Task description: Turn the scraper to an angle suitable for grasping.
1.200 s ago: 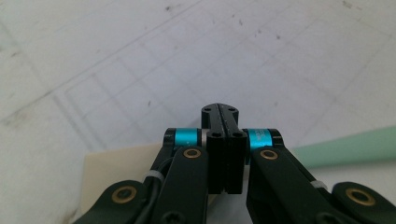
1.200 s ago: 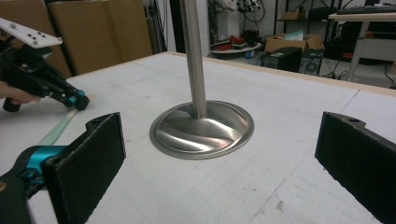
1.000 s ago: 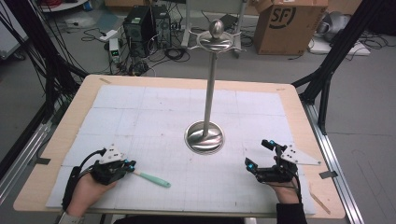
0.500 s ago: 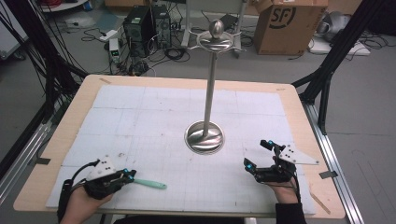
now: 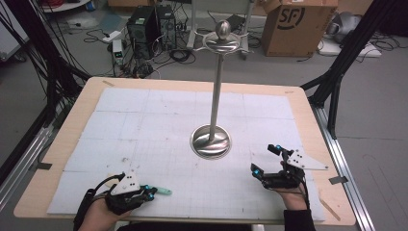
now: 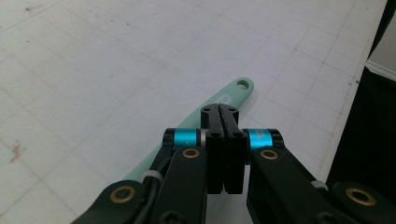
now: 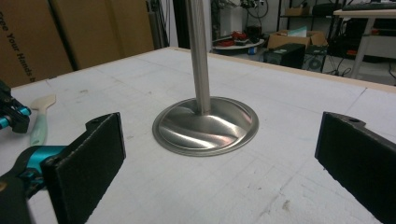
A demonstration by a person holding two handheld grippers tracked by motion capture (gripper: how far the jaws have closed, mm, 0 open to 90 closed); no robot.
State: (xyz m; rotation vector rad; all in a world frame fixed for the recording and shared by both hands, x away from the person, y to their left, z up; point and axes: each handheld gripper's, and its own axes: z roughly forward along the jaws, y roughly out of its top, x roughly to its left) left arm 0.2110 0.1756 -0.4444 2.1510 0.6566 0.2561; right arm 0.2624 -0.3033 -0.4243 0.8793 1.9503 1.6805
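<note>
Mint-green spatula [image 6: 219,105] lies flat on the white mat [image 5: 159,130] at the near left edge, just under your left gripper [image 5: 144,193], whose jaws are pressed together on nothing. Your right gripper [image 5: 265,160] rests with jaws wide apart, facing the steel stand [image 5: 211,139]. Pickup not yet done; judging by layout, hanging it on the stand remains.

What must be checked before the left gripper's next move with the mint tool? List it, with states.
1. Left gripper jaws shut: ok.
2. Mint tool actually clamped: cannot tell; in the left gripper view it runs beneath the closed jaws.
3. Right gripper open and empty: ok.
4. Metal stand upright on the white mat: ok.
5. Mat between tool and stand free of other things: ok.
</note>
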